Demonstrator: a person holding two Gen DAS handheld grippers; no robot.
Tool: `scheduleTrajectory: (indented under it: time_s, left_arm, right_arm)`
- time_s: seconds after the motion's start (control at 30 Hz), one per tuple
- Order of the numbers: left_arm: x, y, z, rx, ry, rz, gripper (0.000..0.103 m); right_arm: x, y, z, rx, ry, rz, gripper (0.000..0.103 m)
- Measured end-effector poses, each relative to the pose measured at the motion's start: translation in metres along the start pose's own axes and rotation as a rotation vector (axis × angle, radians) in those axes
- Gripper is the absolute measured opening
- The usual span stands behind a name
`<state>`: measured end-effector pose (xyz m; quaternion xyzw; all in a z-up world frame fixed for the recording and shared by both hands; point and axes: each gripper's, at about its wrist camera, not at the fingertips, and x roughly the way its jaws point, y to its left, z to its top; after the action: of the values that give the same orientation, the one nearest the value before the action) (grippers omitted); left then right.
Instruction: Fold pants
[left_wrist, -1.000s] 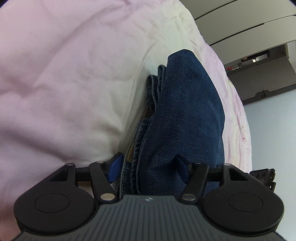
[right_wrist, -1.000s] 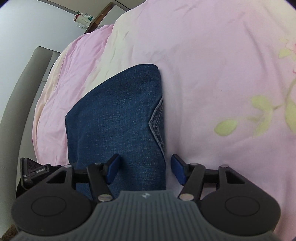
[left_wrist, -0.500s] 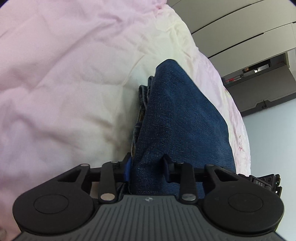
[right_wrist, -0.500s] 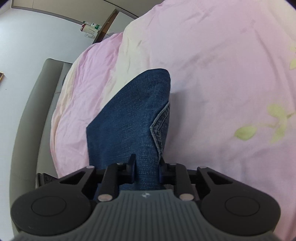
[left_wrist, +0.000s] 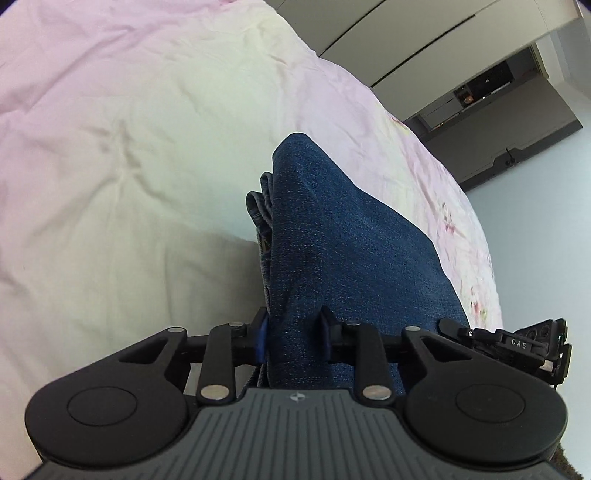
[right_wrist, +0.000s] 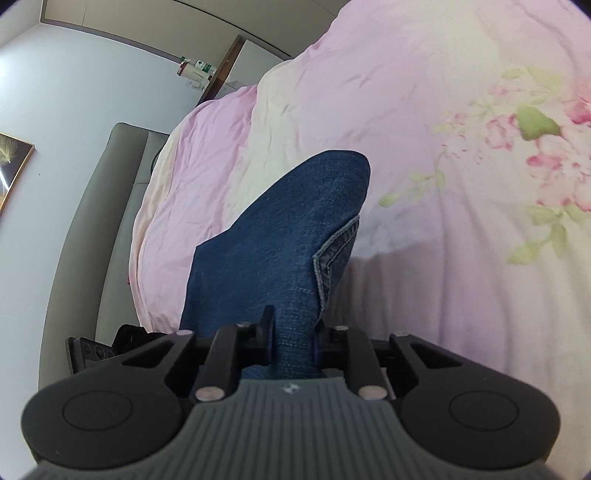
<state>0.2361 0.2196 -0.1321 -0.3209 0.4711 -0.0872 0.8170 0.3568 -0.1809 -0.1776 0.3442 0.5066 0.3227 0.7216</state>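
Observation:
The dark blue jeans (left_wrist: 343, 251) are folded into a thick stack and held up off the pink bedspread (left_wrist: 110, 155). My left gripper (left_wrist: 293, 339) is shut on the near edge of the stack, with layered hems showing on its left side. My right gripper (right_wrist: 293, 339) is shut on the other near corner of the jeans (right_wrist: 280, 236), beside a stitched back pocket (right_wrist: 332, 254). The far end of the stack still rests on the bed. The right gripper shows at the left view's right edge (left_wrist: 517, 343).
The pink and cream floral bedspread (right_wrist: 480, 184) fills both views. A grey headboard (right_wrist: 96, 229) and white wall lie to the left in the right wrist view. White wardrobe doors (left_wrist: 406, 40) and a grey shelf unit (left_wrist: 498, 122) stand beyond the bed.
Both grippers went from open around the jeans' near edge to shut on it. They have then lifted that edge, so the stack tilts up off the bed.

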Motion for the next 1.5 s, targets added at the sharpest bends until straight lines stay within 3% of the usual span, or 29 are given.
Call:
scheduleTrajectory:
  time_s: [0.23, 0.47, 0.6, 0.77, 0.87, 1.03, 1.2, 1.3, 1.4, 1.5]
  left_arm:
    - [0.019, 0.008, -0.009, -0.013, -0.027, 0.061, 0.029]
    - [0.042, 0.013, -0.027, 0.061, 0.032, 0.111, 0.033]
    - [0.046, 0.029, -0.032, 0.039, 0.036, 0.088, 0.040]
    - [0.047, 0.037, -0.033, -0.010, 0.031, 0.056, 0.040]
    - [0.040, 0.031, -0.032, 0.017, 0.014, 0.065, 0.036]
    - [0.025, 0.031, -0.030, 0.024, -0.036, 0.014, 0.030]
    - [0.026, 0.019, -0.026, 0.041, -0.063, -0.018, 0.029]
    - [0.040, 0.011, -0.029, 0.085, -0.036, 0.049, 0.029]
    - [0.046, 0.009, -0.031, 0.065, -0.027, 0.080, 0.034]
    - [0.043, -0.006, -0.036, 0.113, -0.042, 0.170, 0.047]
  right_arm:
    - [0.008, -0.031, -0.017, -0.005, -0.009, 0.016, 0.014]
    - [0.030, -0.064, -0.031, 0.008, 0.003, -0.015, 0.016]
    - [0.043, -0.069, -0.033, -0.040, 0.025, -0.084, 0.020]
    - [0.050, -0.065, -0.032, -0.080, 0.035, -0.130, 0.020]
    - [0.048, -0.058, -0.030, -0.073, 0.027, -0.131, 0.020]
    - [0.027, -0.050, -0.029, -0.143, 0.001, -0.071, 0.015]
    - [0.013, -0.043, -0.019, -0.176, -0.053, -0.038, 0.014]
    - [0.012, -0.047, -0.012, -0.171, -0.049, -0.077, 0.015]
    - [0.021, -0.056, -0.011, -0.156, -0.030, -0.105, 0.018]
    - [0.024, -0.060, -0.014, -0.150, -0.027, -0.146, 0.033]
